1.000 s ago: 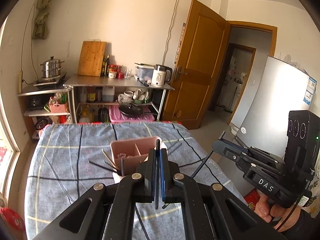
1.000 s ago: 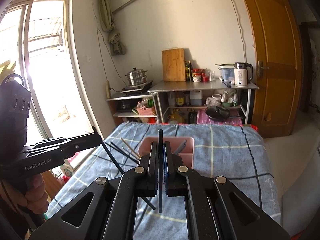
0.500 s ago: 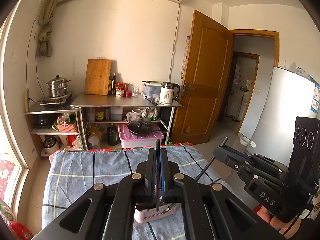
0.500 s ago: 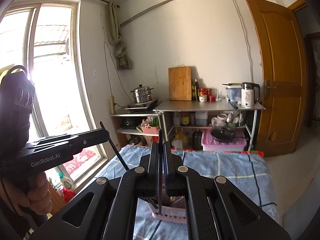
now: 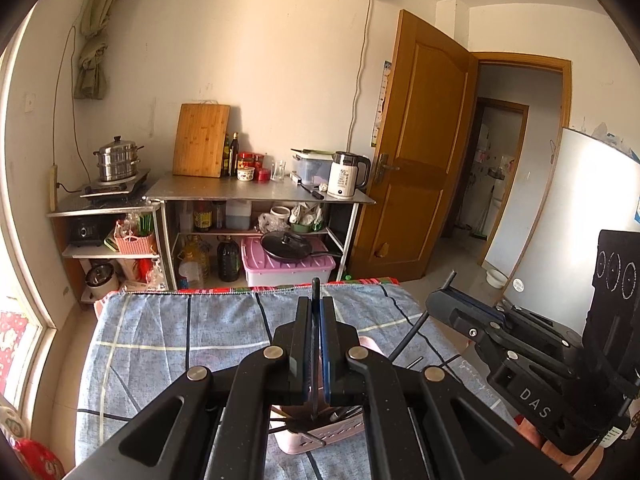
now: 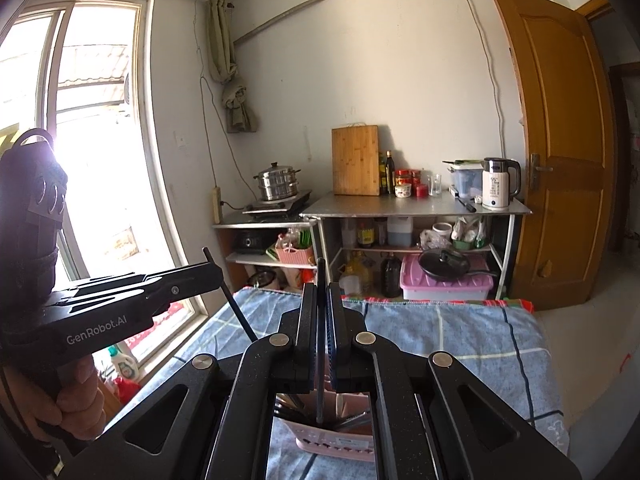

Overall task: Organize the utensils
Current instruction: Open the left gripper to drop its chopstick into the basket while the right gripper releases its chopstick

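My left gripper [image 5: 315,301] is shut on a black chopstick [image 5: 316,286] that stands upright between its pads. Its lower end hangs over the pink utensil holder [image 5: 320,438], which sits low under the fingers on the blue checked cloth [image 5: 160,340]. To the right, the right gripper [image 5: 435,301] is shut on a second, slanted black chopstick [image 5: 404,340]. In the right wrist view the right gripper [image 6: 321,292] clamps its chopstick [image 6: 320,270] above the pink holder [image 6: 332,446], where dark utensils show. The left gripper [image 6: 218,276] holds its chopstick [image 6: 240,312] at the left.
Beyond the far edge of the cloth [image 6: 480,340] stands a metal shelf [image 5: 260,196] with a kettle [image 5: 344,176], a cutting board [image 5: 200,140] and a steamer pot [image 5: 116,160]. A wooden door [image 5: 424,152] is open at the right. A window [image 6: 92,140] fills the left.
Both grippers have moved over the pink holder, which has slid from ahead of the fingers to beneath them. The loose chopsticks beside it have left view. Each gripper still holds its chopstick.
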The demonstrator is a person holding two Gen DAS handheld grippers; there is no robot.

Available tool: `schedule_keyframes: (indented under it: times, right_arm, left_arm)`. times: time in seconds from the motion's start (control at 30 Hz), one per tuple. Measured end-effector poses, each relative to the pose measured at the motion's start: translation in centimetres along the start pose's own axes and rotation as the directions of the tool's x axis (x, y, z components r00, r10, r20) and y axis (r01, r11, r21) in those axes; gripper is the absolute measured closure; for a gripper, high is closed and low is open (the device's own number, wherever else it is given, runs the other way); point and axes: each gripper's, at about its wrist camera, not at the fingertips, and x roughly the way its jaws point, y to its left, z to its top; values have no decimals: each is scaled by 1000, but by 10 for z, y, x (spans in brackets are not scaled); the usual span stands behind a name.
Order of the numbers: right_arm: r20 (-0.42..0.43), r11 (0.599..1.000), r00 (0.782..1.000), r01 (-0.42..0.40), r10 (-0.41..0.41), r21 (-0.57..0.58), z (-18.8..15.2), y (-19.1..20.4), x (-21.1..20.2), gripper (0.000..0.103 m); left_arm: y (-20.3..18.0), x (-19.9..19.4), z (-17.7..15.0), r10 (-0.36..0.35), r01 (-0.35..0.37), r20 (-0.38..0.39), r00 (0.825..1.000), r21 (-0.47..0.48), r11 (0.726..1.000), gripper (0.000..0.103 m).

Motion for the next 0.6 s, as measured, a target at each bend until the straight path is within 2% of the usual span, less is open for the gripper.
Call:
schedule_keyframes:
  times: [0.37,0.6]
  right_arm:
    - [-96,1000,995,1,-1,-1,-26,-7,25,99]
    - [-155,1000,988,-8,8,3,-37,-10,36,98]
  left_arm:
    - [20,43,-32,-3,0,-95,995,-32,999,99]
    - [26,44,-42,-11,7,-98,995,-46,999,99]
